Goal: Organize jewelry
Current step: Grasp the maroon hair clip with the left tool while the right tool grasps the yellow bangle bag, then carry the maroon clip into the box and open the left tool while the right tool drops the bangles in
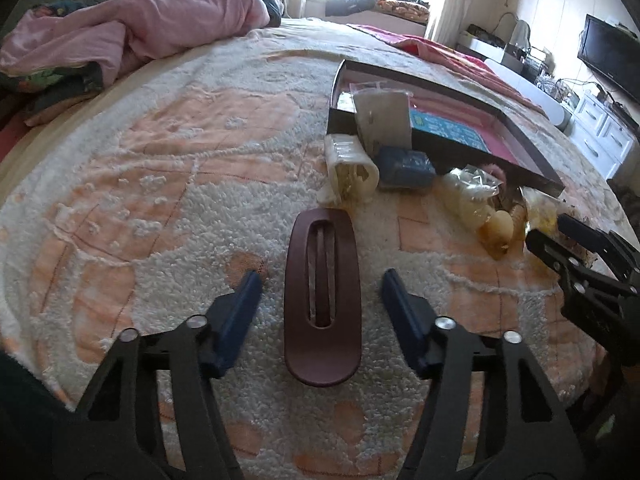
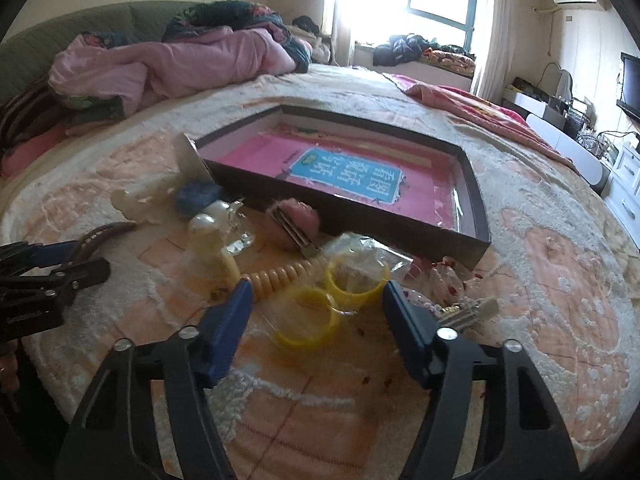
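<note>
A long brown oval hair clip (image 1: 322, 300) lies on the fleecy bed cover, lengthwise between the blue fingers of my left gripper (image 1: 322, 280). The gripper is open and its pads stand clear of the clip on both sides. In the right wrist view, two yellow bangles (image 2: 308, 320) in a clear bag lie between the fingers of my right gripper (image 2: 318, 292), which is open too. A shallow dark box (image 2: 348, 210) with a pink lining sits just behind the jewelry. The right gripper (image 1: 560, 236) also shows at the right edge of the left wrist view.
Loose pieces lie in front of the box: a cream clip (image 1: 352, 168), a blue piece (image 1: 404, 166), a pink fluffy clip (image 2: 294, 216), a cream coil band (image 2: 276, 278) and a metal clip (image 2: 468, 312). Pink bedding (image 2: 168, 64) is heaped at the far left.
</note>
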Available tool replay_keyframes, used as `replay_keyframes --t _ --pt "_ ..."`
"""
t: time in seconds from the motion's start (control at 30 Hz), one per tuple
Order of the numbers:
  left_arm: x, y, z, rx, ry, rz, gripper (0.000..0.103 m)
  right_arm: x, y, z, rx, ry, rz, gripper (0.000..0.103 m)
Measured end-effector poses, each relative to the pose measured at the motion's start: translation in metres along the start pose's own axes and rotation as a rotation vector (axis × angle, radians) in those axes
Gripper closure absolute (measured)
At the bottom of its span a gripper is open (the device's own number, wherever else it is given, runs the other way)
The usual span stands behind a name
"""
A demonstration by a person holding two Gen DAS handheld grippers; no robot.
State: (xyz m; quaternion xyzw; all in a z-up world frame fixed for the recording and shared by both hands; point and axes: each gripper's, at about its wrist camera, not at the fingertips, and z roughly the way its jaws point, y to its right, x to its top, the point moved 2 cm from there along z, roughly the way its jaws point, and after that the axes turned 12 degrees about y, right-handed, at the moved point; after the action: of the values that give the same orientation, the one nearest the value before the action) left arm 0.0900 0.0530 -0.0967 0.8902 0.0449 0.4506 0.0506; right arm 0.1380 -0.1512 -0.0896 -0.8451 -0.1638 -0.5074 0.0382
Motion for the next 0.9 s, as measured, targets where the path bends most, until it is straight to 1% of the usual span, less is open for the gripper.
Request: replay_keyframes --t 0.03,0.07,0.13,0.17,0.23,0.3,0.37,0.43,0.5,0.53,0.6,0.7,0.83,0.9 --pt "0.000 0.001 0.000 -0.008 -0.001 -0.001 0.057 0.000 0.001 0.002 -0.007 0.003 -0.001 0.045" --pt "0.000 0.002 0.000 -0.014 -0.001 0.001 0.064 0.000 0.000 0.004 -0.008 0.007 -0.005 0.047" --pt "-0.002 0.005 -0.001 -0.041 0.001 0.008 0.074 0.000 0.000 0.005 -0.014 0.013 -0.018 0.056" --pt "-0.002 0.007 -0.002 -0.044 0.002 0.017 0.078 -0.001 0.000 0.004 -0.017 0.018 -0.020 0.058" --pt "-0.002 0.010 -0.003 -0.046 0.007 0.027 0.080 -0.002 0.002 0.004 -0.023 0.028 -0.024 0.070" --pt "-0.001 0.010 -0.003 -0.050 0.007 0.024 0.080 -0.002 0.006 0.002 -0.024 0.039 -0.014 0.077" --pt "0.001 0.008 -0.003 -0.057 0.006 0.019 0.080 -0.002 0.012 0.000 -0.009 0.043 0.008 0.080" --pt "0.001 0.009 -0.006 -0.061 0.010 0.017 0.080 -0.002 0.016 -0.002 -0.003 0.052 0.025 0.087" --pt "0.002 0.010 -0.010 -0.067 0.018 0.017 0.080 0.000 0.020 -0.005 0.016 0.062 0.050 0.092" --pt "0.004 0.011 -0.012 -0.070 0.024 0.019 0.080 0.000 0.023 -0.006 0.029 0.064 0.065 0.102" --pt "0.004 0.013 -0.018 -0.076 0.035 0.021 0.080 0.000 0.025 -0.007 0.059 0.059 0.093 0.102" --pt "0.006 0.017 -0.022 -0.083 0.050 0.034 0.080 -0.001 0.021 -0.010 0.085 0.062 0.095 0.102" --pt "0.008 0.027 -0.031 -0.097 0.079 0.070 0.080 0.002 0.020 -0.015 0.084 0.073 0.110 0.102" --pt "0.009 0.031 -0.034 -0.106 0.091 0.086 0.080 0.004 0.024 -0.016 0.068 0.079 0.120 0.102"
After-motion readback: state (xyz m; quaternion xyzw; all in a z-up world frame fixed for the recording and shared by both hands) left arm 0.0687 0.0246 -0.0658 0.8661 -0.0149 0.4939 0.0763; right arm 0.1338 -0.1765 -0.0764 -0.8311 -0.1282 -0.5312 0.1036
